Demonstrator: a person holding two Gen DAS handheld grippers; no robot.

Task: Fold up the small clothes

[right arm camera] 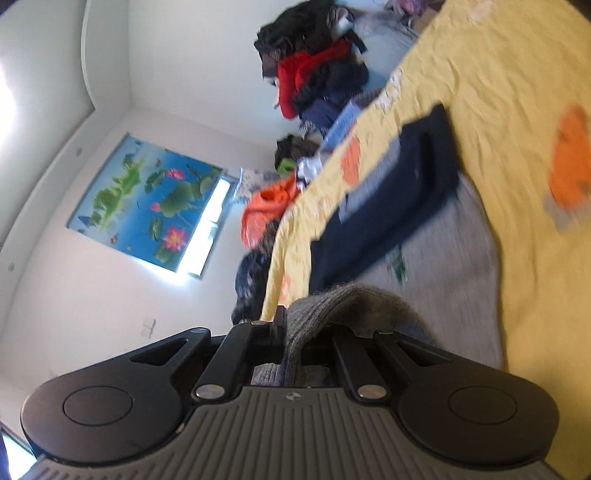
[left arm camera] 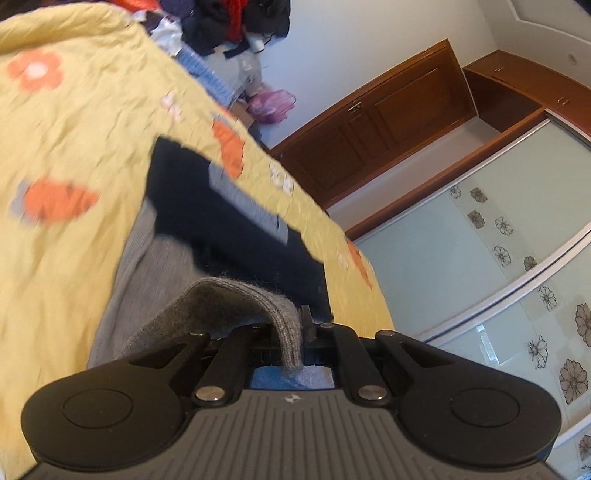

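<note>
A grey knit garment (left arm camera: pixel 147 266) lies spread on a yellow flowered bedsheet (left arm camera: pixel 74 129), with a navy part (left arm camera: pixel 207 206) carrying a grey striped panel at its far end. My left gripper (left arm camera: pixel 295 332) is shut on a thick grey knit edge (left arm camera: pixel 229 302) of the garment, lifted off the bed. In the right wrist view the same garment (right arm camera: pixel 443 251) and its navy part (right arm camera: pixel 399 199) lie on the sheet (right arm camera: pixel 498 74). My right gripper (right arm camera: pixel 288 332) is shut on another grey knit edge (right arm camera: pixel 332 306). Both views are tilted and blurred.
A pile of dark, red and orange clothes (right arm camera: pixel 314 66) lies along the far side of the bed, also in the left wrist view (left arm camera: pixel 229 22). A wooden wardrobe with glass sliding doors (left arm camera: pixel 461 192) stands on the right. A lotus poster (right arm camera: pixel 147 199) hangs on the wall.
</note>
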